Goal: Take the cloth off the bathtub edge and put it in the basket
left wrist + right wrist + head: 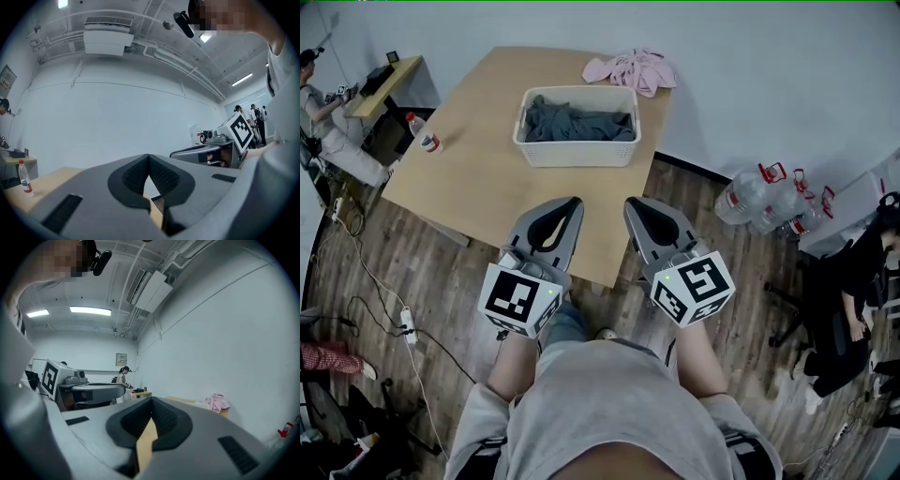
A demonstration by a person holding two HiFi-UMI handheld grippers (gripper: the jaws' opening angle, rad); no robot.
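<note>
Head view: left gripper (572, 204) and right gripper (634, 206) closed, empty, at wooden table (478, 178) near edge; dark grey cloth (577, 124) lies in white plastic basket (577, 150). For pink crumpled cloth (630, 70) beyond, I'd open jaws, pinch a fold.

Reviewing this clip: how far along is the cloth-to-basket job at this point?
Looks done: a gray cloth lies inside the white basket on the table. In hand: nothing; the left gripper and right gripper are both shut and empty, short of the basket. Possibly left: a pink cloth lies on the table's far corner, outside the basket. No bathtub is in view.
</note>
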